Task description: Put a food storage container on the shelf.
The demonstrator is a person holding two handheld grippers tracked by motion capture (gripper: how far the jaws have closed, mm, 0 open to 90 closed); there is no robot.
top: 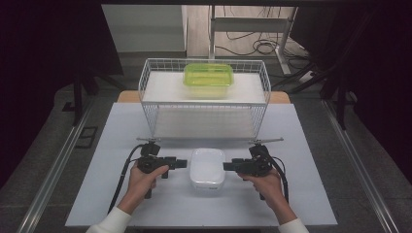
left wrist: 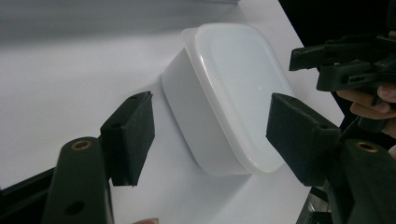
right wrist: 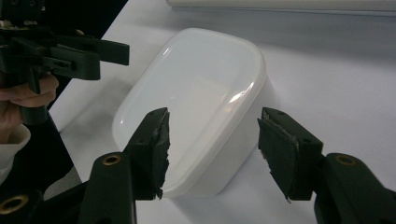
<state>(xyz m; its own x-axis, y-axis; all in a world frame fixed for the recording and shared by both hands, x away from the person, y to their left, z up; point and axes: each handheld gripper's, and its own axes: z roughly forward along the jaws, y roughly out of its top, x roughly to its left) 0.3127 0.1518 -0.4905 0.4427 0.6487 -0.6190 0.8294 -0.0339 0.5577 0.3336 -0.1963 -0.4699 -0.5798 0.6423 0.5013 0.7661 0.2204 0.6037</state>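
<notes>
Claw tips are closing in on the white lidded container (top: 207,168) from both sides: the left claw (top: 181,163) is pointing at its left end and the right claw (top: 228,166) at its right end, each held level in a hand just above the worktop (top: 111,145). In the left gripper view the jaws are standing apart, with the container's near corner lying between them and no pad pressing on it; in the right gripper view the jaws are likewise gaping around the container's near end without touching it. So both claws are open, and the mirrored stance is suggesting a two-sided pinch, probably because the container is too broad and smooth for one claw to lift steadily. The container is sitting at the front middle of the worktop, lid on, between the two hands and well in front of the white wire shelf (top: 145,77). On that shelf's upper deck a green lidded box (top: 208,77) is resting, centred toward the back, which may be hinting at where containers get stowed. Several things are staying hard to read: the white container's walls are opaque, so whatever is inside is hidden; the lid's seal along the far edge is washed out by glare; the hand behind each claw is partly cut off in the gripper views; and the dark surroundings beyond the worktop are swallowing detail.
</notes>
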